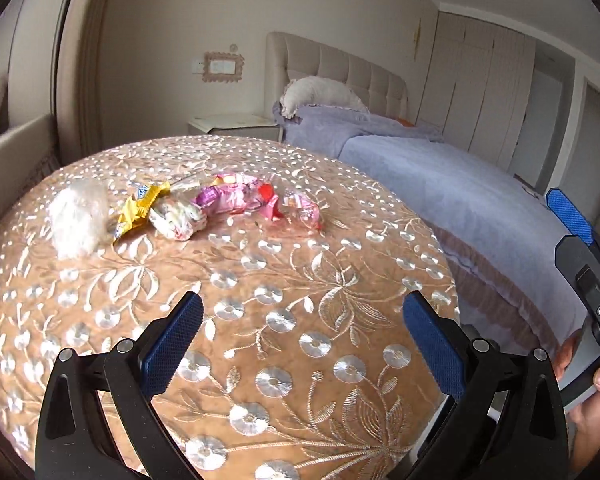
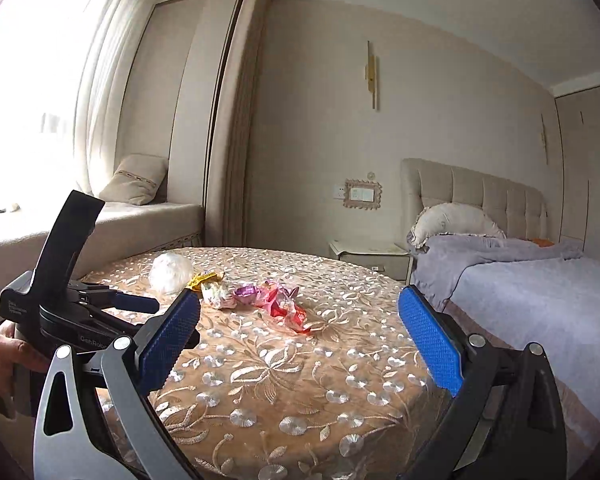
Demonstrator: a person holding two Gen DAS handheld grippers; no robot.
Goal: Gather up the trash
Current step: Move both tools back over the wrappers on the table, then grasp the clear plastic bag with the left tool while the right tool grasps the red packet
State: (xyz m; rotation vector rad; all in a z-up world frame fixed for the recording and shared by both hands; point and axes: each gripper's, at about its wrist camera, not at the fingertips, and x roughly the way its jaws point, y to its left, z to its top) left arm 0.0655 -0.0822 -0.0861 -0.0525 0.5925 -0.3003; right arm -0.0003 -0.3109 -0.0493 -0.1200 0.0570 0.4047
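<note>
A row of trash lies on a table with a tan embroidered cloth: a crumpled white tissue, a yellow wrapper, a pale crumpled wrapper, a pink wrapper and a red and clear wrapper. The same row shows in the right wrist view, from the tissue to the red wrapper. My left gripper is open and empty, above the cloth, short of the trash. My right gripper is open and empty, to the right of the left one.
A bed with a lilac blanket stands right of the table, its padded headboard against the far wall. A white nightstand stands behind the table. A window seat with a cushion lies to the left.
</note>
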